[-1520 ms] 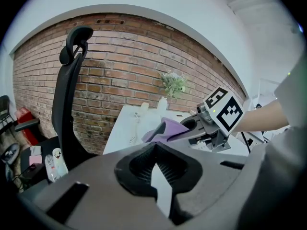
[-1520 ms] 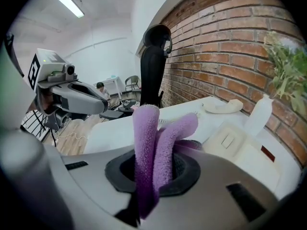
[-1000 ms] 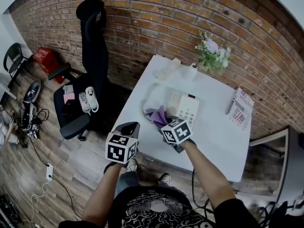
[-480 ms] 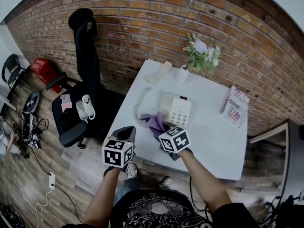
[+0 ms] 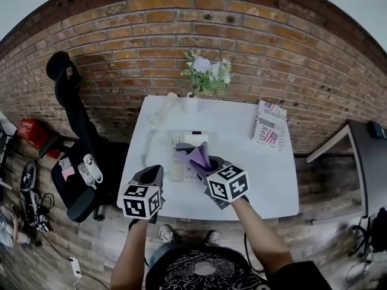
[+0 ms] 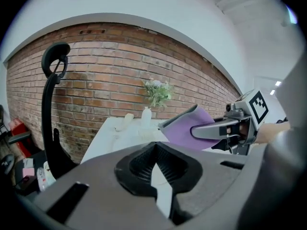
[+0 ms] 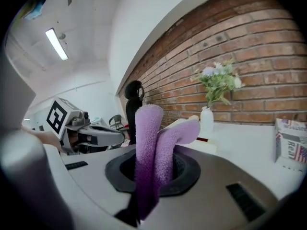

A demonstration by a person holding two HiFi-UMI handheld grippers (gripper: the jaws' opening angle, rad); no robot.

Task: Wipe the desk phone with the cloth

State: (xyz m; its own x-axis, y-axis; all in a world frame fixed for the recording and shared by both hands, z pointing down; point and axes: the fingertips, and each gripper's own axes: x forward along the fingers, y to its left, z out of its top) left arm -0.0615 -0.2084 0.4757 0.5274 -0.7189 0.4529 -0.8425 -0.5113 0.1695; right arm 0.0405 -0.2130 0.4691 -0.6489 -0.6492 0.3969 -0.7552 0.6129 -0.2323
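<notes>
The white desk phone sits mid-table; its handset lies off the hook at the far left, joined by a curly cord. My right gripper is shut on a purple cloth, whose folded end sticks up over the phone's near right part. In the right gripper view the cloth rises from between the jaws of this gripper, with the phone beyond. My left gripper hangs over the table's front left edge, shut and holding nothing. From it the cloth shows to the right.
A vase of flowers stands at the back of the white table, against the brick wall. A printed box lies at the right. A black office chair stands on the floor to the left.
The head view has swung so the table now lies straight ahead. The right gripper has kept hold of the cloth, which now stands up over the phone. The left gripper stays near the front edge.
</notes>
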